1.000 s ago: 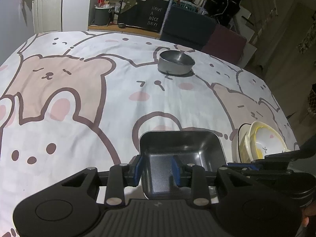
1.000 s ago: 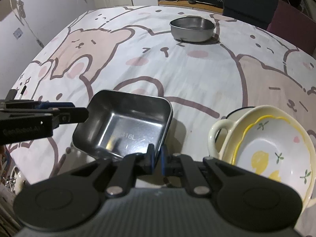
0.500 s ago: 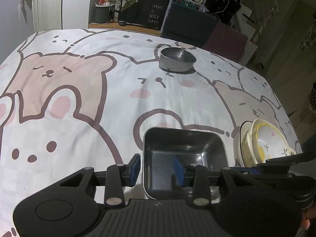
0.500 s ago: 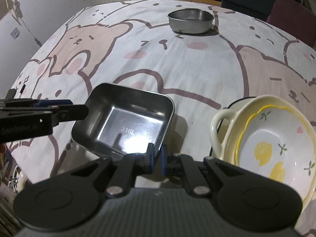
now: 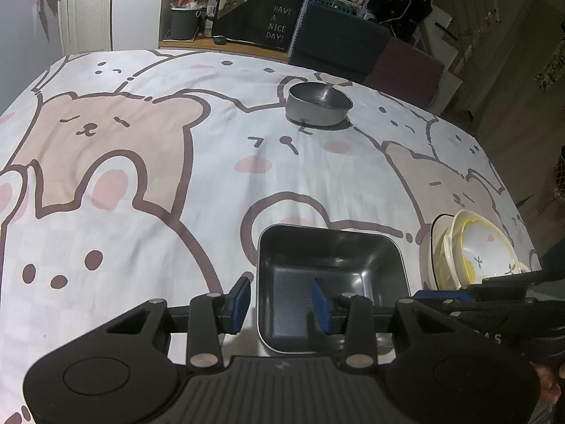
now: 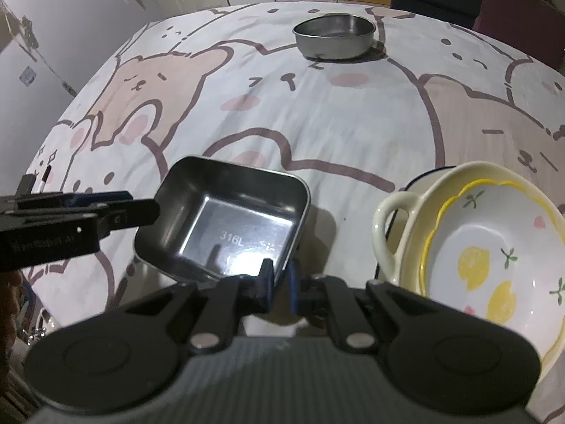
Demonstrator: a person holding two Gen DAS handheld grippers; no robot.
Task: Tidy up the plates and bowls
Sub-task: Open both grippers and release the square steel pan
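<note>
A square steel tray (image 5: 330, 275) (image 6: 226, 222) is held just above the bear-print tablecloth. My right gripper (image 6: 280, 282) is shut on the tray's near right wall. My left gripper (image 5: 280, 300) is open, its jaws standing either side of the tray's left wall without pinching it; it also shows in the right wrist view (image 6: 116, 212). A round steel bowl (image 5: 317, 104) (image 6: 333, 37) sits at the far middle of the table. A stack of cream and yellow ceramic bowls (image 5: 473, 251) (image 6: 476, 247) stands to the right of the tray.
The tablecloth (image 5: 141, 176) covers the whole table. Beyond the far edge are dark chairs (image 5: 339, 46) and a black cabinet (image 5: 261, 21). The table's right edge (image 5: 512, 190) is close to the bowl stack.
My left gripper has opened wider around the tray's wall. The tray, held by my right gripper, has shifted slightly. The bowls have not moved.
</note>
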